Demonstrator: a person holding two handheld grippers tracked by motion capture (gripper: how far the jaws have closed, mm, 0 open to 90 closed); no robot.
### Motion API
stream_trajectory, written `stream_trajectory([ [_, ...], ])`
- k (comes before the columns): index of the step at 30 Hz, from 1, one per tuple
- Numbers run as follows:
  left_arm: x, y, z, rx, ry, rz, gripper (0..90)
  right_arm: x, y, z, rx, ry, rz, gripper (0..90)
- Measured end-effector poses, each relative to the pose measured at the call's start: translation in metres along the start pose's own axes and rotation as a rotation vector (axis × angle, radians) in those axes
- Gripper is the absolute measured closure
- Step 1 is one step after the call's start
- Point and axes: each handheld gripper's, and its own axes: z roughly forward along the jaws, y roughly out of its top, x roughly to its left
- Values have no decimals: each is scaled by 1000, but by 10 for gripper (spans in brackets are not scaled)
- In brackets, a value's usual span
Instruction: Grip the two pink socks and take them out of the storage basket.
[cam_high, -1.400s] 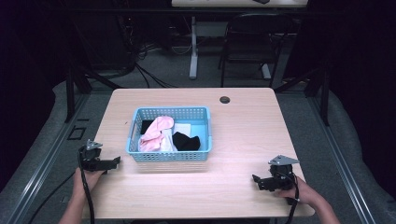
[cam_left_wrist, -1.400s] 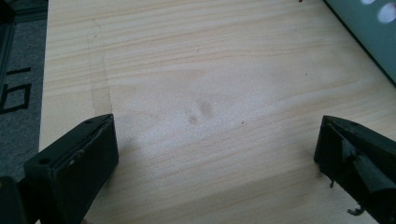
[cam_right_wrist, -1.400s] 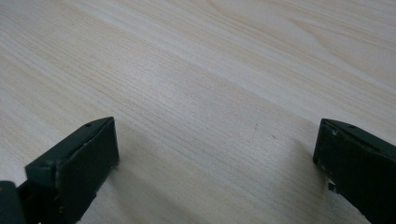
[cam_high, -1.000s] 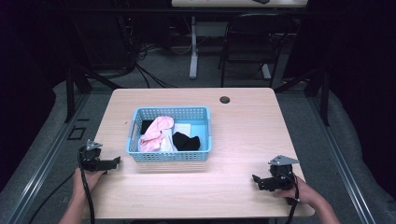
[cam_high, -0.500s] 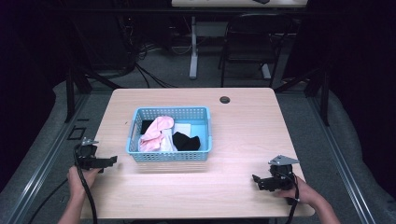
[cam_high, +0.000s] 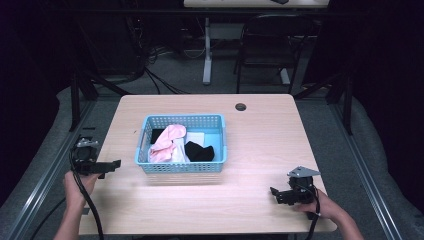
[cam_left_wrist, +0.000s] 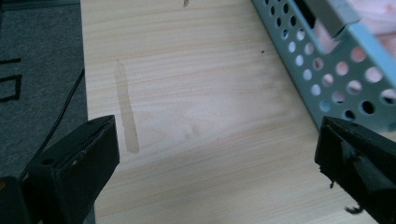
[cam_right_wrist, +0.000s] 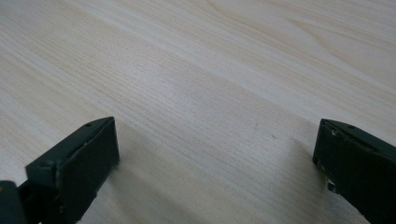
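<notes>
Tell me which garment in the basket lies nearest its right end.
The black garment, a dark bundle in the blue basket, beside its right wall; the pink garment lies toward the left and middle.

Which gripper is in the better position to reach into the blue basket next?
Probably the left gripper: it sits open beside the blue basket, pointing toward it. The right gripper, also open, is farther off near the table's front edge.

A light wooden table (cam_high: 260, 130) stands on grey carpet (cam_high: 327, 115) in a dark room. Behind the table, 1 black chair (cam_high: 272, 45) sits beside a white desk leg (cam_high: 207, 55), with tangled cables (cam_high: 160, 60) left of that leg.
</notes>
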Motion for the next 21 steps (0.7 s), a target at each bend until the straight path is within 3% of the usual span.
stream_trajectory([
  [12, -8, 29, -30, 22, -38, 67, 0, 0, 0, 0, 1, -1, 0, 0],
  [21, -21, 56, -36, 20, -66, 112, 0, 0, 0, 0, 0, -1, 1, 0],
])
